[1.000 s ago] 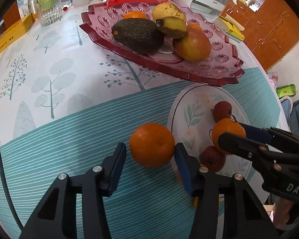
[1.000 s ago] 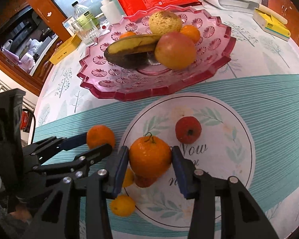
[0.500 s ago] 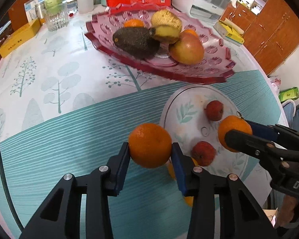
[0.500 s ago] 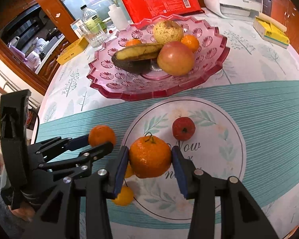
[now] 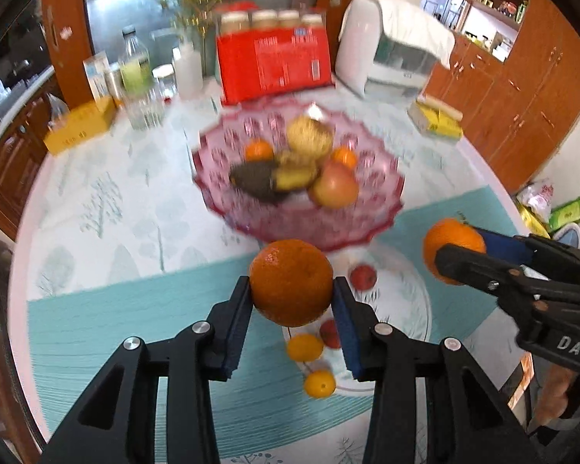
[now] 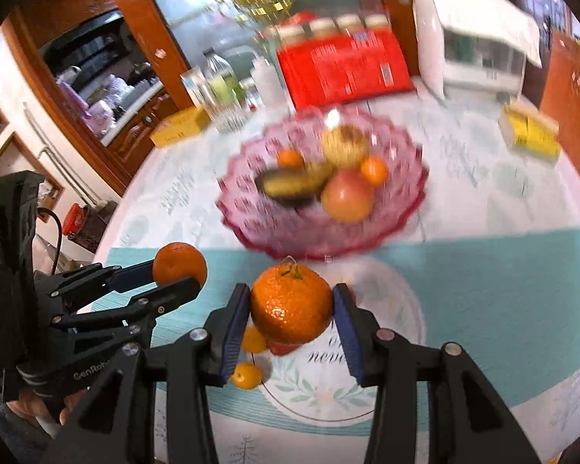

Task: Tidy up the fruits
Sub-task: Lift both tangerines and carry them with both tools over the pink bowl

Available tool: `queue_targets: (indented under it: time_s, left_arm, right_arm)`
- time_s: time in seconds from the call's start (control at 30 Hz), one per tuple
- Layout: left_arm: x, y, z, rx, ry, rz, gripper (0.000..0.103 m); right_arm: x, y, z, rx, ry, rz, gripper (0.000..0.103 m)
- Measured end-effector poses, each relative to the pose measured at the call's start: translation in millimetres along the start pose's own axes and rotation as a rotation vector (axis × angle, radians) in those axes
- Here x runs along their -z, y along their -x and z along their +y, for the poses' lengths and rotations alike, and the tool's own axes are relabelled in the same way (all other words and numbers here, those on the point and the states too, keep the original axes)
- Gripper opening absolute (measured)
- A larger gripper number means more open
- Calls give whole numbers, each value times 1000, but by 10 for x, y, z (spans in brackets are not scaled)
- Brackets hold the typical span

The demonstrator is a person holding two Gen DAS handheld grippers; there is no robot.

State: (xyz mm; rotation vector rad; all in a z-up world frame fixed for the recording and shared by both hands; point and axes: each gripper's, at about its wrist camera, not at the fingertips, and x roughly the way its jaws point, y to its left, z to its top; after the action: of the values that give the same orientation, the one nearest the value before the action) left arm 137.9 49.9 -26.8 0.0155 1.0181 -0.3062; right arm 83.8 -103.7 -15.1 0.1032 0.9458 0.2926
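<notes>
A: Closest in, left hand-held gripper clamped on an orange, blue pads pressed to both sides, fruit lifted clear of the desk.

B: Same on the other side. Right hand-held gripper closed around a stemmed orange, green stalk on top, held above the white plate.

A: Just below and beyond the left pads, two small yellow-orange fruits, one on the plate, the other at its near rim. Two red fruits there too, one half hidden behind the right pad.

B: From the right wrist view, the same small fruits down-left of the pads, something red tucked directly under the held orange.

A: Off to the right of the left tool, the other hand-held gripper in profile, its orange pinched at the tip, well above the teal part of the cloth.

B: Farther ahead of both, pink glass bowl, blurred. Inside: an apple-like fruit, a dark avocado with a banana across it, a rough yellow fruit, two small oranges.

A: Beyond the bowl, red box, clear bottle, white appliance. Yellow box far left, another yellow box far right.
</notes>
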Motion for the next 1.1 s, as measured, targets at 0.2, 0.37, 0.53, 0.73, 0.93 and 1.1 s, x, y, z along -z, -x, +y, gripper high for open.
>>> queue_targets:
  time_s: [0.2,0.37,0.53,0.73,0.93,1.1]
  left_arm:
    - [-411,460,-152,-89,-46,-99,40]
    - [-748,809,-333,-147,-68,-170,40]
    - [-994,1021,-486,-198,-61,-221,40]
    - [-1112,969,-493,-240,-22,-217,41]
    - [-1161,469,-263,-212,31,-129,41]
    - [-1166,-123,-42,-161,58,-59,41]
  right_arm:
    - [-397,526,45,-11,111,-123,44]
    - [-741,866,25,-16,186,-212,44]
    - [-1059,1017,-44,-13,237,-272,44]
    - [-1377,809,-154,-11,248,-259,44]
    - [-1526,194,-327,6,183,-175,44]
    - [-1525,-437,-511,34,88,-85,44]
